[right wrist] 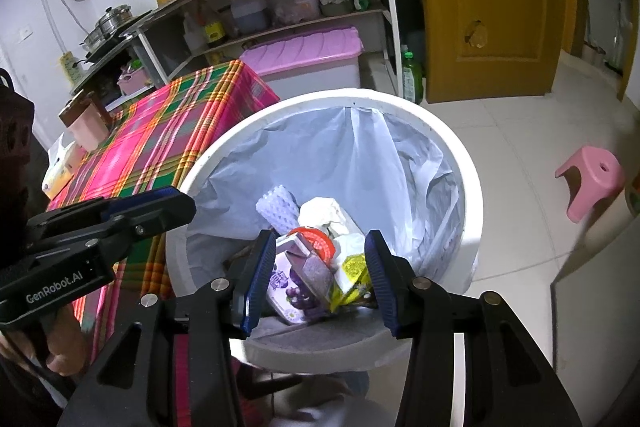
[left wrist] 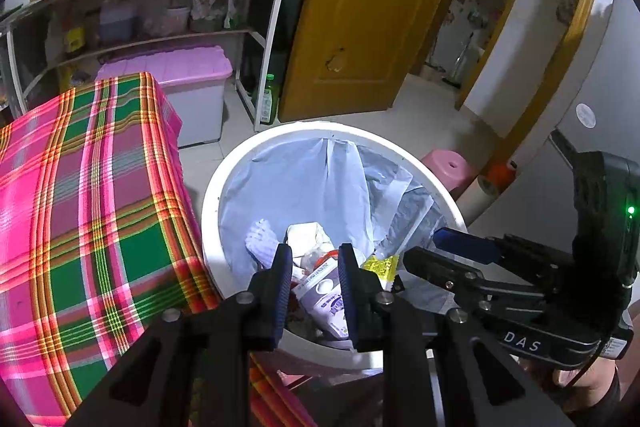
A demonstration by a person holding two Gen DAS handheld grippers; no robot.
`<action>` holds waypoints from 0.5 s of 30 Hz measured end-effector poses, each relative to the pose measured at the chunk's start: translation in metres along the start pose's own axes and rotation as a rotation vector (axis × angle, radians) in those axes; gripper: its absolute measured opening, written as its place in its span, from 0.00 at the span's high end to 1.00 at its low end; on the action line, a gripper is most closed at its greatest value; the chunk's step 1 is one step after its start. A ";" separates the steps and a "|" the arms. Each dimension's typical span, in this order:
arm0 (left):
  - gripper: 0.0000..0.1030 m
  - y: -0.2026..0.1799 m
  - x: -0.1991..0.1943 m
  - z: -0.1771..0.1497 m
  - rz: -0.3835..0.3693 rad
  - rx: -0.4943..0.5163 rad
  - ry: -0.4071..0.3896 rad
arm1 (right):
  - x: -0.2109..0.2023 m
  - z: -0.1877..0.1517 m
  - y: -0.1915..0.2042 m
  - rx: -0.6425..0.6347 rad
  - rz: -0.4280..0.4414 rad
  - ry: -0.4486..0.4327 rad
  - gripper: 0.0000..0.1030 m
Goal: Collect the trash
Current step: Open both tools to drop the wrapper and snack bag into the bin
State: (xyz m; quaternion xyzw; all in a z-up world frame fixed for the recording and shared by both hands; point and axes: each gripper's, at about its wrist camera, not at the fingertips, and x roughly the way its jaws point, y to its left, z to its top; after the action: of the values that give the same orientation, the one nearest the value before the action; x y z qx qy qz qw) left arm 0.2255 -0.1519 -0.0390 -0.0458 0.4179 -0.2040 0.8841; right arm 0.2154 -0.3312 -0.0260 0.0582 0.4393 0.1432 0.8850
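Purple carton (right wrist: 294, 283) lies in bin (right wrist: 460, 163) below both; left hand-held gripper (left wrist: 314, 267) clenched, right hand-held gripper (right wrist: 320, 255) released.

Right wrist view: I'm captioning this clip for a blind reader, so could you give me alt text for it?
A white trash bin with a pale plastic liner holds a purple carton, a yellow wrapper and crumpled tissue, seen between the open right hand-held gripper. A pink-and-green plaid tablecloth lies to the left and a pink stool stands to the right.
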 end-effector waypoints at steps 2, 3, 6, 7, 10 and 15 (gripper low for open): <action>0.77 -0.001 -0.004 -0.001 -0.002 0.001 -0.005 | -0.004 -0.001 0.002 -0.007 -0.004 -0.004 0.54; 0.77 -0.002 -0.006 -0.001 -0.002 0.001 -0.008 | -0.007 -0.001 0.004 -0.011 -0.008 -0.008 0.54; 0.77 -0.002 -0.012 -0.004 -0.001 -0.002 -0.016 | -0.016 -0.003 0.009 -0.023 -0.023 -0.019 0.54; 0.77 -0.002 -0.015 -0.005 -0.001 -0.003 -0.020 | -0.018 -0.003 0.011 -0.026 -0.025 -0.023 0.54; 0.77 -0.001 -0.025 -0.009 -0.001 -0.006 -0.033 | -0.027 -0.005 0.016 -0.035 -0.029 -0.037 0.54; 0.77 0.001 -0.041 -0.016 0.003 -0.010 -0.051 | -0.041 -0.010 0.030 -0.060 -0.035 -0.063 0.54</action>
State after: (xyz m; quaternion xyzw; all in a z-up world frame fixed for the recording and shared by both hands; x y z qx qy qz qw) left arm 0.1903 -0.1333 -0.0196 -0.0549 0.3965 -0.1991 0.8945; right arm 0.1777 -0.3153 0.0054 0.0287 0.4077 0.1390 0.9020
